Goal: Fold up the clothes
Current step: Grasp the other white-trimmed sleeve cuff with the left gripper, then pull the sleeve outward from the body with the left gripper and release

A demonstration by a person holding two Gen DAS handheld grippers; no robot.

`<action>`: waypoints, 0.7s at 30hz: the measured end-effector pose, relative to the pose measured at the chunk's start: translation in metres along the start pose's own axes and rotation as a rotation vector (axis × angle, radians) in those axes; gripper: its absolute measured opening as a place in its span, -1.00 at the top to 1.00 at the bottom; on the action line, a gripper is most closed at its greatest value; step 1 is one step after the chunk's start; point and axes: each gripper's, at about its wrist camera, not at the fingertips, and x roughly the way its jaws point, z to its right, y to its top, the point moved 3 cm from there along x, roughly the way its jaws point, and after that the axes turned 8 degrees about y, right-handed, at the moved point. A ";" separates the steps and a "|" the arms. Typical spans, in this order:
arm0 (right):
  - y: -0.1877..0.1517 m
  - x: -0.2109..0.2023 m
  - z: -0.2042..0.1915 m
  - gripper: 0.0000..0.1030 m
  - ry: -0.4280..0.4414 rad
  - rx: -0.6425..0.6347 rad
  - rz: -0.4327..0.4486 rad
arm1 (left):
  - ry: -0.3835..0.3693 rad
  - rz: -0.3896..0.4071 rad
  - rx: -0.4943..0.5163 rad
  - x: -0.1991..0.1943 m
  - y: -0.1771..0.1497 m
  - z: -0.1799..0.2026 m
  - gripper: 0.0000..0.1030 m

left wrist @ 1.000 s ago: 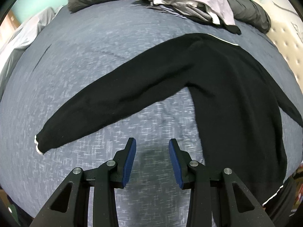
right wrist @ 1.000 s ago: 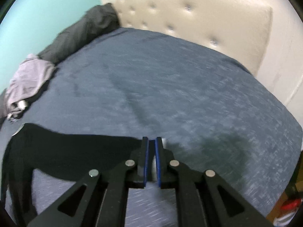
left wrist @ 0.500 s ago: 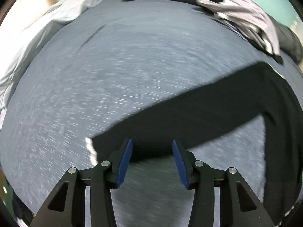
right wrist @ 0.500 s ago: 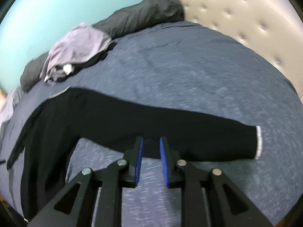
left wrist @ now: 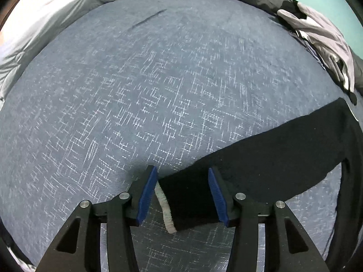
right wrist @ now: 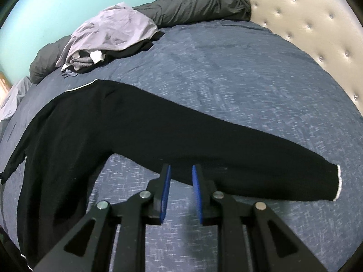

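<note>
A black sweater [right wrist: 113, 124] lies flat on the blue bedspread [left wrist: 136, 90] with its sleeves spread out. In the left wrist view one sleeve [left wrist: 283, 158] runs in from the right, and its white-edged cuff [left wrist: 164, 208] lies between the fingers of my left gripper [left wrist: 182, 170]. That gripper is open, and its pads stand apart from the cloth. My right gripper [right wrist: 181, 167] hovers over the lower edge of the other sleeve, well left of its white cuff [right wrist: 338, 181]. Its jaws are slightly parted, with nothing pinched between them.
A heap of lilac and grey clothes [right wrist: 109, 34] [left wrist: 322, 38] sits at the far side of the bed against a dark grey bolster [right wrist: 192, 2]. A cream tufted headboard [right wrist: 306, 18] bounds the right side. A pale grey duvet [left wrist: 45, 22] lies at the left.
The left gripper slid left along its sleeve to the cuff and its jaws widened. The right gripper went from shut at the other cuff to slightly parted, further in along that sleeve.
</note>
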 end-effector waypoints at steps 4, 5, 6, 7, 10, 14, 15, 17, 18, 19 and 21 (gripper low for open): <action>-0.002 0.003 -0.010 0.63 0.010 -0.028 -0.009 | 0.012 0.004 -0.028 0.000 0.000 -0.010 0.01; -0.003 0.003 -0.011 0.63 0.010 -0.035 -0.011 | 0.014 0.004 -0.031 -0.001 0.000 -0.013 0.01; -0.003 0.004 -0.011 0.63 0.009 -0.039 -0.013 | 0.011 0.001 -0.033 -0.001 -0.001 -0.015 0.01; -0.004 0.004 -0.012 0.63 0.008 -0.042 -0.014 | 0.004 -0.004 -0.034 0.000 -0.003 -0.016 0.01; -0.005 0.004 -0.008 0.63 0.009 -0.021 -0.010 | -0.023 -0.012 -0.032 0.002 -0.007 -0.015 0.31; -0.006 0.003 -0.006 0.62 0.002 -0.010 -0.011 | -0.025 0.007 -0.020 -0.002 -0.005 -0.011 0.81; -0.006 0.002 -0.006 0.63 0.000 -0.012 -0.011 | -0.013 0.021 -0.010 -0.006 -0.003 -0.011 0.83; -0.006 0.001 -0.006 0.63 0.000 -0.014 -0.009 | 0.002 0.069 -0.001 -0.019 0.004 -0.011 0.84; -0.005 0.001 -0.006 0.63 0.000 -0.014 -0.009 | -0.003 0.091 -0.013 -0.027 0.010 -0.015 0.85; -0.005 0.000 -0.005 0.62 -0.002 -0.014 -0.008 | -0.007 0.113 -0.025 -0.035 0.015 -0.018 0.85; -0.005 0.001 -0.004 0.63 -0.005 -0.009 -0.009 | 0.001 0.137 -0.031 -0.045 0.021 -0.021 0.85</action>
